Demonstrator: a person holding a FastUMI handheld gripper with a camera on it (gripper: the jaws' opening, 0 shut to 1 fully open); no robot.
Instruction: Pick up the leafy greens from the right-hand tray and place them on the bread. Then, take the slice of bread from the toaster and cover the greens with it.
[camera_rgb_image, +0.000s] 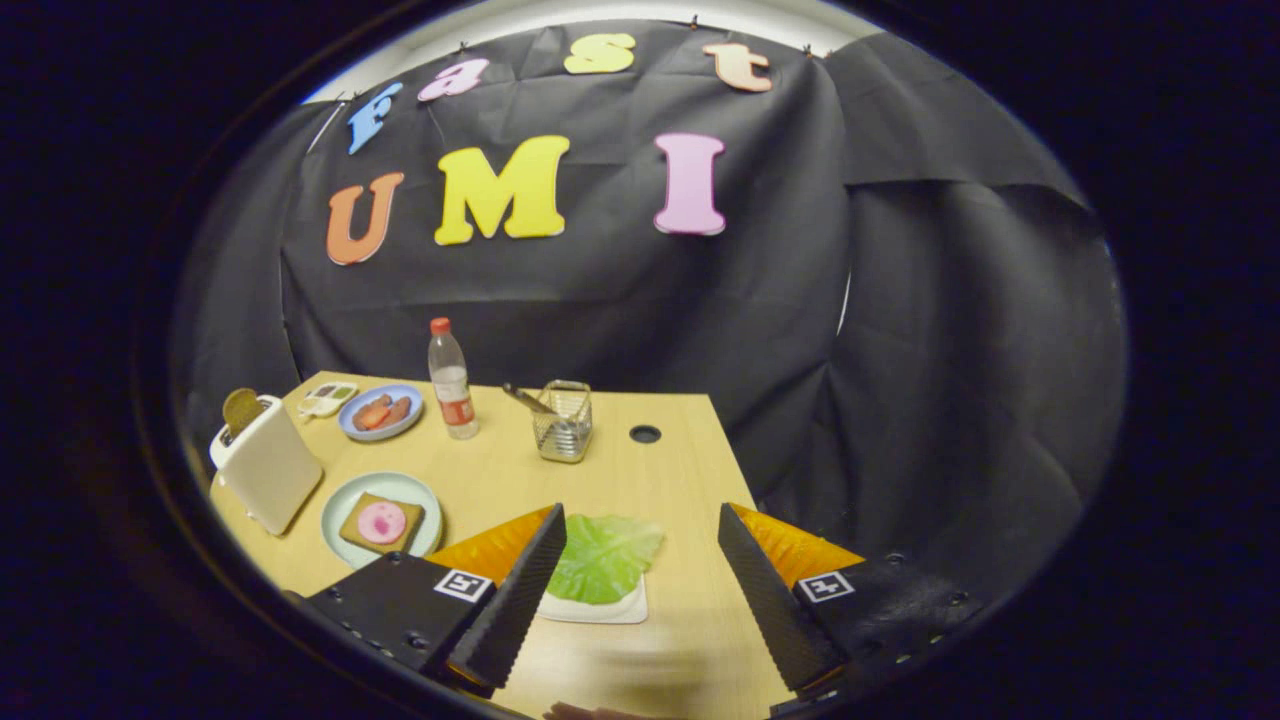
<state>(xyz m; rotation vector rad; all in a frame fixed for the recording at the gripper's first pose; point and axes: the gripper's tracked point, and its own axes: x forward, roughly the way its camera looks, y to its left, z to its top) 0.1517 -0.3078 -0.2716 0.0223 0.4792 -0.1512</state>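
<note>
A green lettuce leaf (603, 556) lies on a small white tray (628, 607) on the wooden table (600, 475). My gripper (640, 535) is open, and the leaf lies between its fingers, closer to the left finger (520, 590), untouched. Left of that finger a pale green plate (345, 495) holds a slice of bread (358, 525) with a pink round slice (381, 522) on top. Farther left stands a white toaster (266, 463) with a brown bread slice (241, 409) sticking up out of its slot.
At the back of the table stand a blue plate with red food (380, 412), a small white tray (326, 398), a plastic bottle with a red cap (452, 380) and a wire basket with a utensil (563, 421). A round hole (645, 434) sits near the table's right edge.
</note>
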